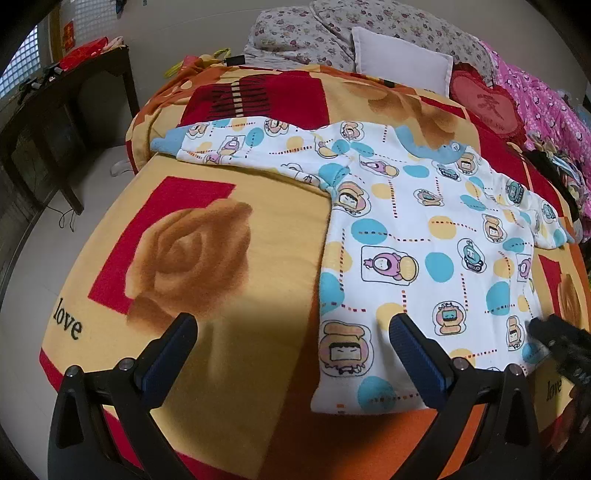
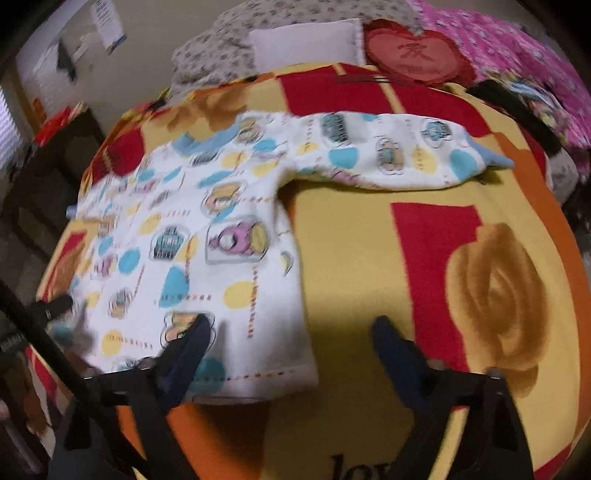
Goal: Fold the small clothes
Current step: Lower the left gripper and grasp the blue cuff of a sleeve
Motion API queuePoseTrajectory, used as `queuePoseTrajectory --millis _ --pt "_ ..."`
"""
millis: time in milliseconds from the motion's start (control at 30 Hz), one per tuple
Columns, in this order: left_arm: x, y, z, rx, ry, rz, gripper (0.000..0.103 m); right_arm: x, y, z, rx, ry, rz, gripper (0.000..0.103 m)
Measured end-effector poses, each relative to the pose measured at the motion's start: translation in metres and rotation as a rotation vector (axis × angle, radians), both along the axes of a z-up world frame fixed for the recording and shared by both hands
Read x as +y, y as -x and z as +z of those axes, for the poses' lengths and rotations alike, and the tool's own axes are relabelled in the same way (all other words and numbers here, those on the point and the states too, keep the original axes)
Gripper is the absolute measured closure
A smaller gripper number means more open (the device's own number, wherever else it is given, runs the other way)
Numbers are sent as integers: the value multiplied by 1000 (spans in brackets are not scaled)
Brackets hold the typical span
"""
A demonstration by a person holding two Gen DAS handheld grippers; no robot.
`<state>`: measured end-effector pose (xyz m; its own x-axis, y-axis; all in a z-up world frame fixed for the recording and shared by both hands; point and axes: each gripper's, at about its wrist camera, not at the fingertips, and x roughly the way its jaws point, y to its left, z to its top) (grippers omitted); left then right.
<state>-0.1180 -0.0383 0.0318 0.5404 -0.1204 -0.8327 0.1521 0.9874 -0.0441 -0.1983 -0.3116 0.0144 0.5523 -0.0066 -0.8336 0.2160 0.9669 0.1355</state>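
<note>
The blanket (image 1: 221,258) reads "love" in black at its 8 o'clock edge and again at 4 o'clock; the red heart cushion (image 1: 487,103) bears one Chinese character; tiny "HELLO" labels sit under robots on the shirt (image 1: 424,240).

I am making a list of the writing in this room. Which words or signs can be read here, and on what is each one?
"love": on the blanket, near its left front edge.
"love": again on the blanket, partly hidden, at the right.
One Chinese character: on the red heart cushion, too blurred to read.
Small labels on the shirt cartoons: too small to read.
Red wall sign: too small to read.
</note>
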Motion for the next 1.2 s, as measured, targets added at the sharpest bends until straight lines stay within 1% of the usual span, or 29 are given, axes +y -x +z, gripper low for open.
queuePoseTrajectory --millis 33,67,133,167,233,300,433,533,567,600,633,667,700,733,833,933,1033,1167,1200 --pt "1 0 0 0 2 2 0 2 0 0 -16 19 5 31" --pt "1 0 0 0 2 3 0 3 1 -1 -22 16 14 40" --pt "1 -1 -1 4 5 6 0 3 2 -1 -36 3 35 61" --pt "1 -1 -1 6 6 7 0 4 2 0 -38 3 43 88" --pt "1 -1 0 8 8 4 0 3 5 3 -63 -1 47 93" --pt "1 -1 0 4 4 3 0 5 10 7 -75 -11 64 94" --pt "1 -1 2 -7 2 4 0 2 23 13 -67 9 65 95" --pt "1 -2 0 -2 3 4 0 -2 24 7 -36 16 57 95" --pt "1 -3 -1 2 2 3 0 -3 23 5 -32 8 50 94" --pt "1 -3 -2 6 1 2 0 -4 23 6 -32 1 33 91" --pt "1 -3 -2 7 0 2 0 -5 23 10 -33 5 14 87" --pt "3 -3 -1 4 2 6 0 -5 22 15 -37 19 7 73" --pt "5 -4 1 2 4 10 0 -3 21 20 -51 35 10 56" --pt "6 -5 3 1 8 12 0 0 20 27 -72 44 26 52" --pt "14 -13 11 -12 17 21 0 15 7 44 -101 74 74 51" --pt "28 -29 20 -20 31 54 0 34 -15 53 -126 57 127 51" --pt "50 -51 27 -15 66 107 0 60 -49 51 -130 31 195 51" --pt "82 -84 32 -18 121 205 0 94 -100 45 -122 -51 280 51" --pt "88 -92 31 -12 137 223 0 104 -113 43 -118 -57 304 51"
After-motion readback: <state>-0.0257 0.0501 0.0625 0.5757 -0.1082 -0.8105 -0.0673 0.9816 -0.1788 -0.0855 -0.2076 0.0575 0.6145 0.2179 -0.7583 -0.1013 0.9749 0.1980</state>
